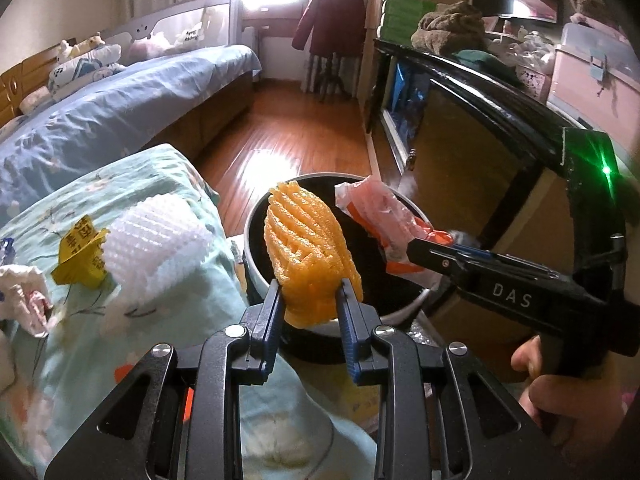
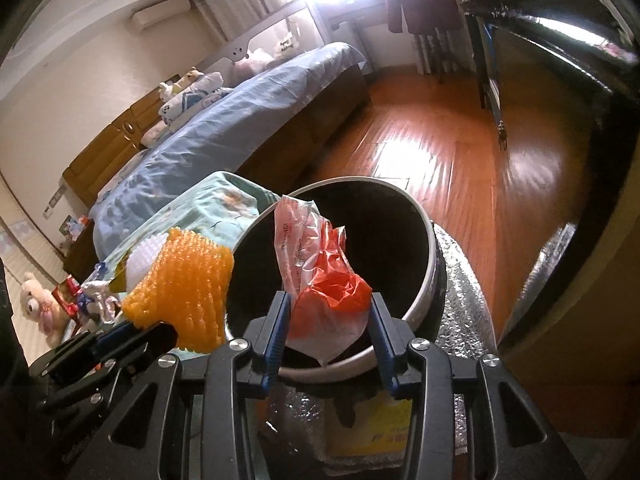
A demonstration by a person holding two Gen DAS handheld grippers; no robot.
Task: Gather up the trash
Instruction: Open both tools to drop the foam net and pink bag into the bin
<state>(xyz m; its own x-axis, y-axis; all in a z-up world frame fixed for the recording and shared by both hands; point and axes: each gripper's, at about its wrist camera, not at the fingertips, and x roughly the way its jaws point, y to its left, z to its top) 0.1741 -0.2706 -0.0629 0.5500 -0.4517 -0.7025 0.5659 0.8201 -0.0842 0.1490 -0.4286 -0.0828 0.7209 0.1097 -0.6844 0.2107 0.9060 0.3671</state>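
My left gripper (image 1: 310, 300) is shut on an orange foam net sleeve (image 1: 308, 248) and holds it over the near rim of a round black bin (image 1: 256, 216). My right gripper (image 2: 330, 312) is shut on a crumpled red and clear plastic bag (image 2: 320, 276), held over the same bin (image 2: 430, 272). The bag also shows in the left wrist view (image 1: 384, 216), and the orange sleeve in the right wrist view (image 2: 188, 280). On the floral quilt lie a white foam net (image 1: 156, 240), a yellow wrapper (image 1: 78, 256) and a crumpled white wrapper (image 1: 24, 296).
The floral quilt (image 1: 80, 340) lies left of the bin. A bed with a blue cover (image 1: 120, 104) is behind it. A dark glass-fronted cabinet (image 1: 472, 136) stands on the right. Wooden floor (image 1: 288, 136) runs between them. Silver foil wrap (image 2: 460, 304) sits beside the bin.
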